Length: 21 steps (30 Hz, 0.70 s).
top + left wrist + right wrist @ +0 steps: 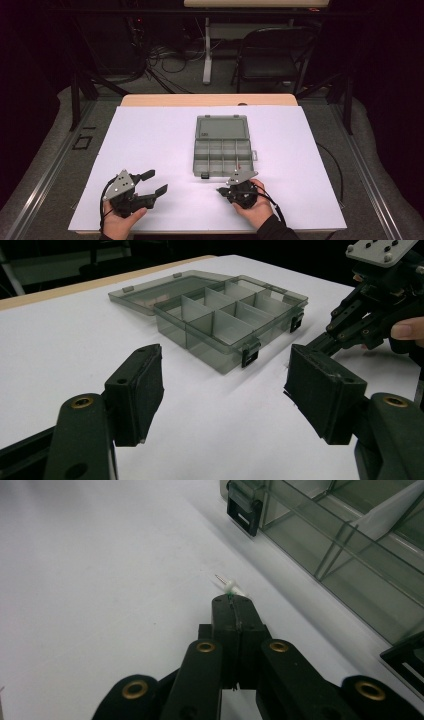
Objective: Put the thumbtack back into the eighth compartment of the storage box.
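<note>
A white push pin [230, 585] is pinched at the very tips of the right gripper [233, 601], whose jaws are pressed together on it, the metal point sticking out ahead of them. The open grey compartment box [221, 146] is seen just ahead and to the right of that gripper on the white desk [150, 135]. The left gripper [223, 390] is held spread wide, with nothing between its jaws.
</note>
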Available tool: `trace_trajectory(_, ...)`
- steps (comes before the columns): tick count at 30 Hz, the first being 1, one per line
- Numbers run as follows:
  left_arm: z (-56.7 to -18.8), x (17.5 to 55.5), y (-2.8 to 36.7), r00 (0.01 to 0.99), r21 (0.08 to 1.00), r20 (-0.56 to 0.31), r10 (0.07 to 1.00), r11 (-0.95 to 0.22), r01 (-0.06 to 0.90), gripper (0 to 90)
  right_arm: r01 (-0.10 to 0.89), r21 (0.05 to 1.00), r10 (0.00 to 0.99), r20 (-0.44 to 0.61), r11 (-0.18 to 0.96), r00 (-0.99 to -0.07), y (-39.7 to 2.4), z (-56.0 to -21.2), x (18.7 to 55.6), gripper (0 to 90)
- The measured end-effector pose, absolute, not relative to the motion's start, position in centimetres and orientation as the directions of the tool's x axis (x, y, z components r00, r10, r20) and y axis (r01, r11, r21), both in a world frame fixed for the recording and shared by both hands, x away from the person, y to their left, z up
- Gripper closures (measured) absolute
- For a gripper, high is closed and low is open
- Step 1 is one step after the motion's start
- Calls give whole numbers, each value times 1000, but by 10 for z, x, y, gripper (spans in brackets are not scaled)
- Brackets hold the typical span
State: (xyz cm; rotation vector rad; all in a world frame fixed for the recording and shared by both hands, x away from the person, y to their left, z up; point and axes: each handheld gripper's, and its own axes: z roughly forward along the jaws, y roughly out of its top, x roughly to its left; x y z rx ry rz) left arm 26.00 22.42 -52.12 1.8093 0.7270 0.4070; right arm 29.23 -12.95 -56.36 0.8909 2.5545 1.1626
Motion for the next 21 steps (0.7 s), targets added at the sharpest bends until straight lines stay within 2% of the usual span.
trace_trajectory(21,-521,260,225,753,934,-72,654,-220,281,309,447,743,591,85,499,-802,-132,-559,290,900)
